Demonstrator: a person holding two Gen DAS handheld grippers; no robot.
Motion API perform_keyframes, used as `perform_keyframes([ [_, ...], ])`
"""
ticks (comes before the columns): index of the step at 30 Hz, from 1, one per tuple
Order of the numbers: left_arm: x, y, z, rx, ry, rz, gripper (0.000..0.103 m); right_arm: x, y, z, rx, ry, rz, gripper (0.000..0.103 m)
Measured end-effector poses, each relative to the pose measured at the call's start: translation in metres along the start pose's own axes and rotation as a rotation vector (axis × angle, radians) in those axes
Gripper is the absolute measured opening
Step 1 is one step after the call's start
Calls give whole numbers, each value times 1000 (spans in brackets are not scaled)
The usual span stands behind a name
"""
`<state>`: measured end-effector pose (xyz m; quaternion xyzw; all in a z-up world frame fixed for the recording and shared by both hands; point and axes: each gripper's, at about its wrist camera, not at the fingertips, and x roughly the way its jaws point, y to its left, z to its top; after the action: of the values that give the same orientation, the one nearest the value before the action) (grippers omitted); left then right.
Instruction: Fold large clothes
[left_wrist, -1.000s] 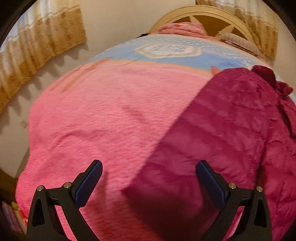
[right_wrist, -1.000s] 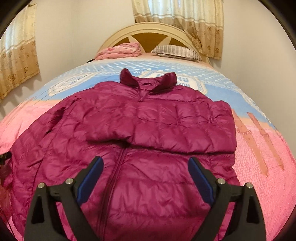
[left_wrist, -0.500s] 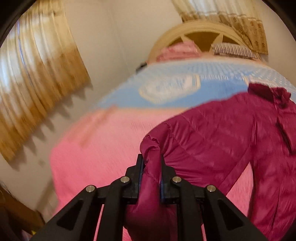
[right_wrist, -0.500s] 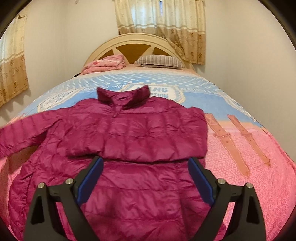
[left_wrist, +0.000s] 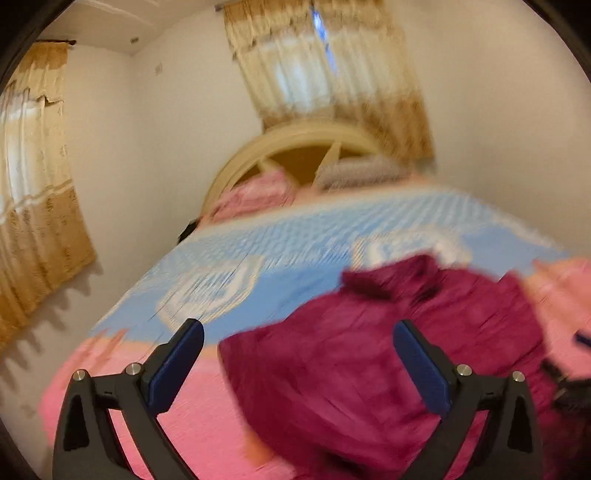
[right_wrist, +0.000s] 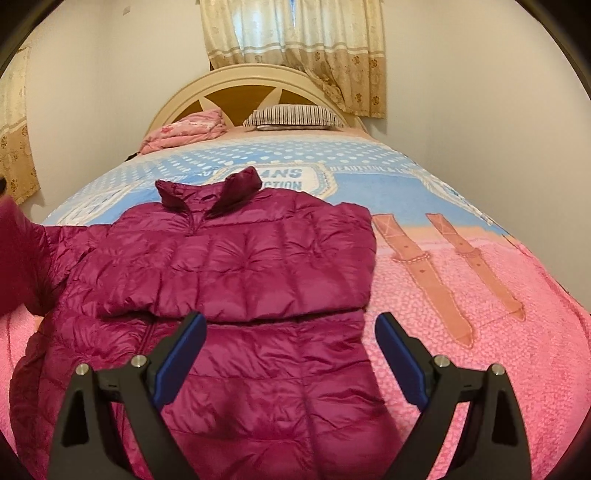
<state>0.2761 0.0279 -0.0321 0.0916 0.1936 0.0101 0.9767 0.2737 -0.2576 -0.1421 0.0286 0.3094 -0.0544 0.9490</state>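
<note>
A magenta quilted puffer jacket lies front up on the bed, collar toward the headboard, its right sleeve folded across the chest. Its left sleeve is raised at the left edge of the right wrist view. My right gripper is open and empty above the jacket's lower half. My left gripper is open and empty above the jacket, which is blurred in the left wrist view.
The bed has a pink and blue blanket. A striped pillow and a folded pink quilt lie by the cream headboard. Curtains hang behind. White walls stand close on both sides.
My left gripper closed on the left sleeve, lifted it toward the jacket, and has now opened and let it go. My right gripper has pulled back, staying open.
</note>
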Motion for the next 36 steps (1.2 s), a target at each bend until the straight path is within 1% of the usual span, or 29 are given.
perform_keyframes([
  [1, -3, -1, 3, -4, -17, -15, 102, 0, 0, 0, 0, 2, 2, 94],
  [3, -4, 9, 5, -31, -19, -15, 102, -1, 2, 0, -1, 7, 13, 94],
  [6, 10, 30, -1, -56, -1, 50, 102, -1, 12, 1, -5, 13, 62, 95],
  [7, 18, 37, -5, -58, 18, 85, 102, -1, 17, 1, -7, 16, 86, 95],
  [8, 25, 50, -18, -67, 53, 122, 102, 0, 28, 2, -13, 23, 132, 95],
  [10, 44, 64, -37, -86, 106, 173, 102, 2, 43, 4, -21, 37, 208, 95],
  [11, 57, 75, -52, -108, 154, 202, 102, 5, 57, 6, -23, 56, 270, 95],
  [14, 80, 95, -87, -161, 255, 252, 102, 17, 88, 9, -54, 86, 343, 95],
  [15, 87, 100, -98, -185, 290, 255, 102, 22, 98, 10, -69, 101, 356, 95],
  [17, 99, 101, -109, -213, 318, 254, 102, 33, 116, 10, -88, 136, 384, 95],
  [19, 112, 96, -114, -212, 333, 258, 102, 45, 127, 10, -96, 177, 409, 81],
  [20, 114, 96, -115, -207, 335, 266, 102, 55, 135, 9, -113, 227, 426, 55],
  [21, 114, 97, -113, -208, 331, 264, 102, 60, 138, 9, -122, 254, 440, 29],
  [22, 114, 96, -111, -208, 328, 261, 102, 61, 138, 11, -119, 252, 436, 27],
  [23, 110, 96, -107, -199, 327, 270, 102, 57, 135, 16, -118, 230, 421, 20],
  [24, 109, 96, -104, -193, 322, 278, 102, 52, 131, 21, -121, 212, 412, 17],
  [27, 104, 96, -93, -210, 294, 264, 102, 37, 113, 34, -106, 158, 387, 15],
  [30, 108, 87, -80, -228, 298, 258, 102, 26, 85, 48, -84, 121, 345, 15],
  [32, 111, 79, -72, -212, 296, 269, 102, 20, 69, 54, -74, 101, 315, 15],
  [35, 119, 64, -60, -160, 286, 294, 102, 18, 41, 64, -50, 86, 262, 15],
  [36, 121, 61, -58, -153, 286, 301, 102, 18, 27, 67, -35, 81, 238, 15],
])
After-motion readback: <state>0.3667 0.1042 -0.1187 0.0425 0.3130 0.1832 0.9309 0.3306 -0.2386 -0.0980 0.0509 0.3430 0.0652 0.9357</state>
